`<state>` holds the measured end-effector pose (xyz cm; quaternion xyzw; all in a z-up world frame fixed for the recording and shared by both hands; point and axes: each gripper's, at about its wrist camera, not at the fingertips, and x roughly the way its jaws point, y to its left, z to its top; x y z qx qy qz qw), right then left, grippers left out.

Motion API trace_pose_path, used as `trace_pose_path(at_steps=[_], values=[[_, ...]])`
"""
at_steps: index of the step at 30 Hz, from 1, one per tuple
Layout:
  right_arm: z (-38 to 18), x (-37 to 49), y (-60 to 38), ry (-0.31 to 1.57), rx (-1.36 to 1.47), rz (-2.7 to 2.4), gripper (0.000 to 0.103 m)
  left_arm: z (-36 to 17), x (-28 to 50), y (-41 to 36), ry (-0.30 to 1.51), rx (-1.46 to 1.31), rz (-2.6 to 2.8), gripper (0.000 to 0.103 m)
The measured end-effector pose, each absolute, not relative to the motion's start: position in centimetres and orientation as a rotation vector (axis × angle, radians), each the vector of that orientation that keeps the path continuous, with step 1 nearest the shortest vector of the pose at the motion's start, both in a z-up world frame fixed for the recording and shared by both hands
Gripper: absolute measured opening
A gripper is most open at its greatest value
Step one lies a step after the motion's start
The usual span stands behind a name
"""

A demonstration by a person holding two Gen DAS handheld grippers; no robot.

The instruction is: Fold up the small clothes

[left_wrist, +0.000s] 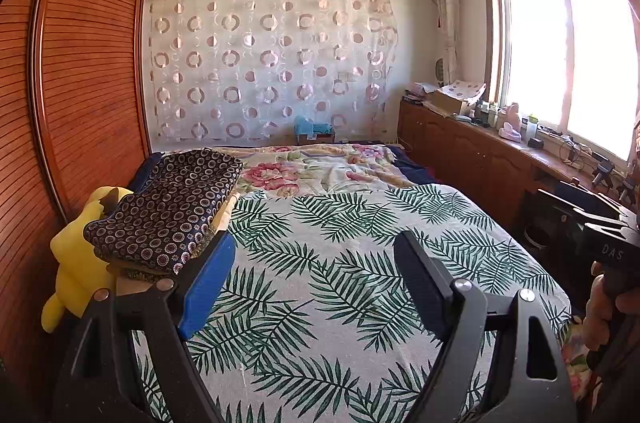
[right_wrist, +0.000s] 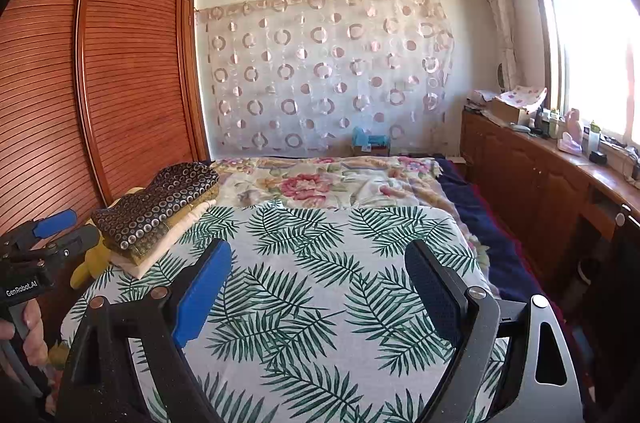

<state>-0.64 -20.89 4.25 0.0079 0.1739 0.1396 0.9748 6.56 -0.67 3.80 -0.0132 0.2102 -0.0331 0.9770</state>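
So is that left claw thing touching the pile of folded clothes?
Cannot tell: in the left wrist view the left gripper overlaps the folded clothes, hiding any gap.

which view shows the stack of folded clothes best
The left wrist view: the stack of folded clothes sits close and large, the dark ring-patterned piece on top, just beyond the open left gripper. The right wrist view shows the same stack smaller and farther left, though its pale lower layers show at the edge, past the open right gripper.

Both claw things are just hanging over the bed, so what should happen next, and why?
Probably the left gripper should reach left to the stack of folded clothes beside it. Both it and the right gripper have jaws open and empty, and the leaf-print sheet shows no loose garment.
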Motion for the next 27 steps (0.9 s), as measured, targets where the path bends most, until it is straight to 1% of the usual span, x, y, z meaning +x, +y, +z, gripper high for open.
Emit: trace_pose_path(at_steps=[27], values=[[4.13,-0.47,-21.36,0.352,0.017,0.285,0.090,3.75,6.44,-0.80,0.423,-0.026,-0.066,0.082]])
